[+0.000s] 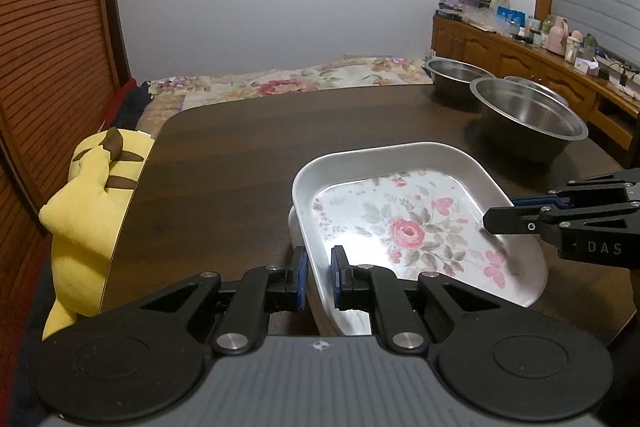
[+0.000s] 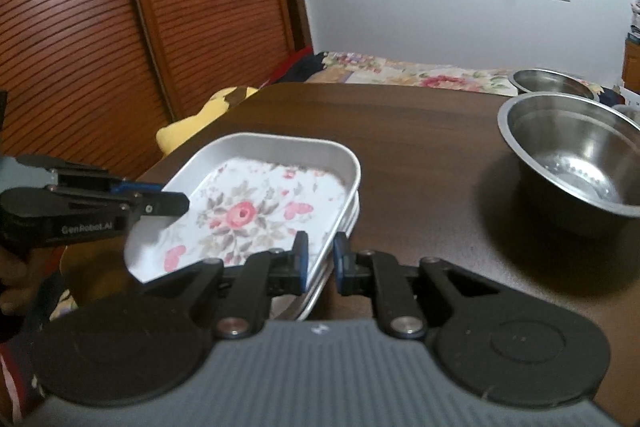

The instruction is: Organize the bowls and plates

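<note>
Now each hand-held gripper (left, right) straddles plate rim.

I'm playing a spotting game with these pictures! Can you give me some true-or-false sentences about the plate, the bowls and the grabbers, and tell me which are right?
1. The flowery plate has a pink rose in its middle. True.
2. The left gripper has a finger on each side of the plate's rim. True.
3. The metal bowls are stacked on top of the flowery plate. False: they stand apart on the table, further back.
4. The right gripper is far away from the plate. False: its fingers straddle the plate's rim.
5. A yellow plush toy sits beside the table. True.
</note>
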Demonstrator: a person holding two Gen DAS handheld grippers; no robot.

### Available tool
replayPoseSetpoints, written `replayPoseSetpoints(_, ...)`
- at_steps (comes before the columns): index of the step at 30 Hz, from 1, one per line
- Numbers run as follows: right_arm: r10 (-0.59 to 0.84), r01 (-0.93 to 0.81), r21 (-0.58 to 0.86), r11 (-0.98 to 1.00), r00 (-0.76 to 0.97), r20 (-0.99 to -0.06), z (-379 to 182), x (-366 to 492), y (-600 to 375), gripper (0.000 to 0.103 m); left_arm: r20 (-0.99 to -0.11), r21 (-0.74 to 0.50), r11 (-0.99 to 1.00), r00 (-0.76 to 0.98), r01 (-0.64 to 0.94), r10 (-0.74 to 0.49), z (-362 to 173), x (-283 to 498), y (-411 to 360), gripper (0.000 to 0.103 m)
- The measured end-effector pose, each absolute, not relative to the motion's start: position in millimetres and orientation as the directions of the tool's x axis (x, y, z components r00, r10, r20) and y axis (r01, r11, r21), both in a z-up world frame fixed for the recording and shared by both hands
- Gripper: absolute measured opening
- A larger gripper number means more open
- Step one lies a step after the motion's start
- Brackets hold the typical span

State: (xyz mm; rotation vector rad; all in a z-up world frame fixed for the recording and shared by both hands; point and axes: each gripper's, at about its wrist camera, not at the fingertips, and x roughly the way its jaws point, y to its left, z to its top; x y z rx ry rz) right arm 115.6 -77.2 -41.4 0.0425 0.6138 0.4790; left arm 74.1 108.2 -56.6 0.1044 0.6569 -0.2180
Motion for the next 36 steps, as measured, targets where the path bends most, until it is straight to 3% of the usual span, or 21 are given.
replayPoseSetpoints(23,0.440,-0.393,0.205,0.896,0.737,-0.513,-54,102,-80,0.020,-0.622,0.011,0.976,0.765,0.219,-0.165,-66,74,111,0.014)
replayPoseSetpoints(36,0.395,-0.349,0.185,0.919,0.815,-0.423,-26,97,-110,0.020,-0.564,0.014,0.971,0.804,0.237,-0.188,-33,83,97,0.016)
